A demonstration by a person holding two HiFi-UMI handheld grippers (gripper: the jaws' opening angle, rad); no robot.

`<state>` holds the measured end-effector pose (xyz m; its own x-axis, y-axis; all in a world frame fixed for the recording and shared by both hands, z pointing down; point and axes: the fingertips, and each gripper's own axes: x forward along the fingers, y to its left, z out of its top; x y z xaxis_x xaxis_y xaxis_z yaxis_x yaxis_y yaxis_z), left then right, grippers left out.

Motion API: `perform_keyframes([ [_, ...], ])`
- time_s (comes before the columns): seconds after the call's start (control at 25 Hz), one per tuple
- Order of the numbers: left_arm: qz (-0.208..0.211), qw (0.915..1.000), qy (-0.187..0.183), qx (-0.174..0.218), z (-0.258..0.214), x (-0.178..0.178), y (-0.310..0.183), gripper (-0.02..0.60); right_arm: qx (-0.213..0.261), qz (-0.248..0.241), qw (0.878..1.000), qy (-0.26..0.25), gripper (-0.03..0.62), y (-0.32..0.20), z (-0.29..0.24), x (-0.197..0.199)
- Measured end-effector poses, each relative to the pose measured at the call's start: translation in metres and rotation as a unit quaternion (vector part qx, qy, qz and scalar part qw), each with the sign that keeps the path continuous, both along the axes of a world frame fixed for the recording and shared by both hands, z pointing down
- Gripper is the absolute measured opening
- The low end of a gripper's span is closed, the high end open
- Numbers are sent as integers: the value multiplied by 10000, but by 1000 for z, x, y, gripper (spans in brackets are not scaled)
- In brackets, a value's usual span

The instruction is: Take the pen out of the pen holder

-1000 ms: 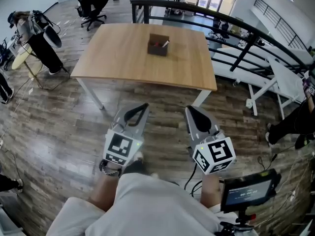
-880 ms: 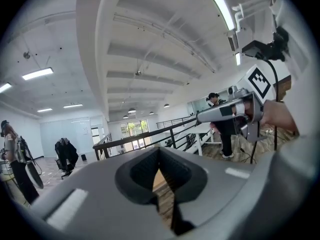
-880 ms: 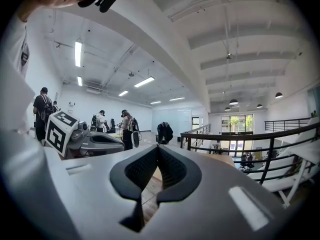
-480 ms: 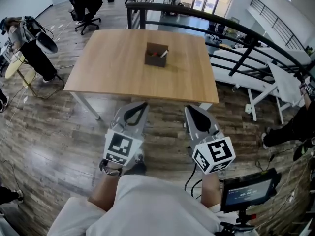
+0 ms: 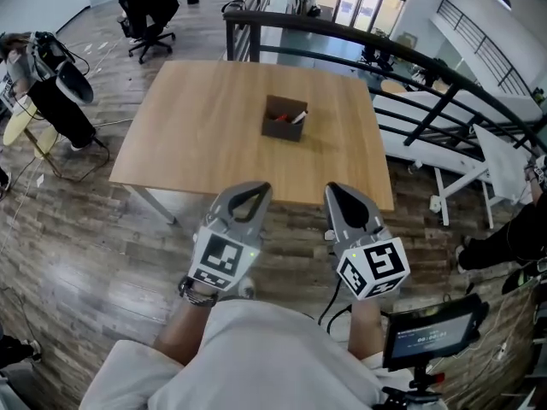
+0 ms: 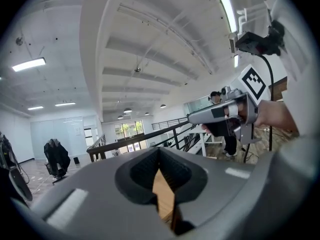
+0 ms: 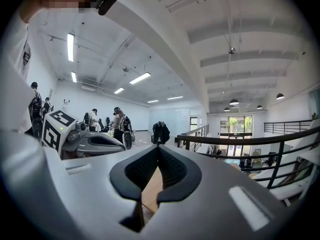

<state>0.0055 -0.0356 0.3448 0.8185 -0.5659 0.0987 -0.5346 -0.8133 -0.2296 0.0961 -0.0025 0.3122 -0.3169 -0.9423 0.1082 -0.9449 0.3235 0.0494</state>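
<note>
— Wooden bench is standing ahead of the person, plank floor lying around it. What is showing at far left?
— A black office chair is standing beyond the bench's far left corner. Nearer, the left gripper is hovering, its tip showing against the bench's near edge. Its jaws are pressing together at the tips, with nothing lying between them.
— And the task's thing?
— The dark brown pen holder is standing on the bench, right of centre. The pen is leaning inside it, its white end poking over the right rim. Something red is also showing inside.
— Right side?
— The right gripper is hanging level with the left, well apart from the holder, jaws likewise meeting tip to tip and holding nothing. A black railing is running behind the bench, and a small screen is sitting at lower right.
</note>
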Motion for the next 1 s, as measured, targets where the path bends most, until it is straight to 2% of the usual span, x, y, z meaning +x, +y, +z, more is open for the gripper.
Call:
perform_keyframes([
  [0.2, -11, 9999, 8, -116, 6, -8, -36, -2, -141, -22, 9999, 15, 3, -42, 9, -6],
  [0.6, -17, 9996, 25, -271, 16, -21, -75, -2, -304, 51, 9995, -12, 5, -89, 23, -10],
  [0.68, -42, 9995, 16, -312, 19, -21, -85, -2, -355, 48, 9994, 3, 24, -99, 24, -9],
  [1.0, -124, 9989, -89, -452, 32, -14, -119, -2, -556, -22, 9984, 7, 32, -149, 40, 3],
])
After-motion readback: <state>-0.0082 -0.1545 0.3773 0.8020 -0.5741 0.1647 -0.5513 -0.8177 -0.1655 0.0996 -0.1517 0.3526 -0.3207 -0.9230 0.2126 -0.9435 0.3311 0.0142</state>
